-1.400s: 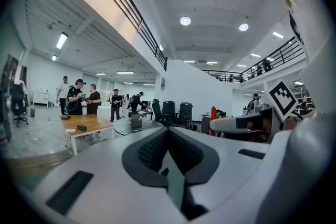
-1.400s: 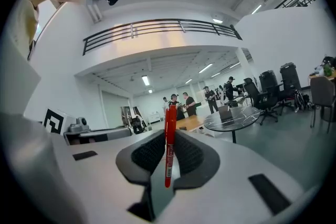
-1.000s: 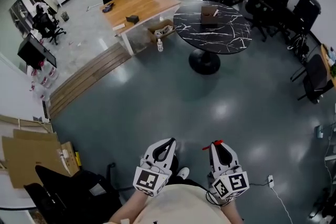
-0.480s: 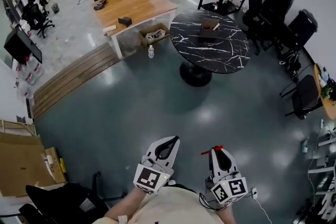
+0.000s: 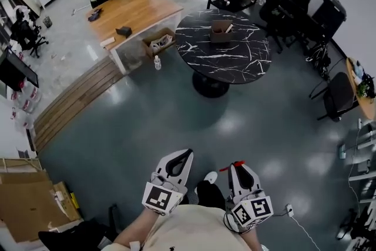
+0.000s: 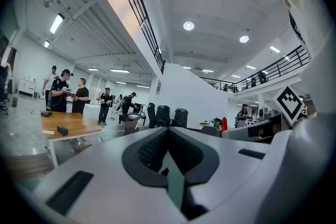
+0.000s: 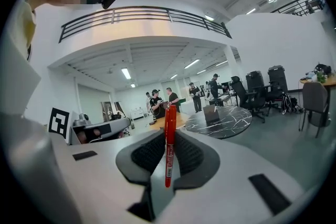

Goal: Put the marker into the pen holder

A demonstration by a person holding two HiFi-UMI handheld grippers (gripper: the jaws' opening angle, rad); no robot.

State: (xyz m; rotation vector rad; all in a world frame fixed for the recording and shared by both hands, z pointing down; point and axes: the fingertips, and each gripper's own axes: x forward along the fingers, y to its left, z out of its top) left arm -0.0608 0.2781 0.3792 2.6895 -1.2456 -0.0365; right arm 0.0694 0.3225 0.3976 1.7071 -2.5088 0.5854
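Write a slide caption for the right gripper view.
Right tongs shut on a red marker, pointing toward a black marble table with a brown box on it.

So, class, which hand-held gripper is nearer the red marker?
Right. The right hand-held gripper is shut on the red marker, clamping it between its jaws; the left hand-held gripper sits apart to its left, not touching it.
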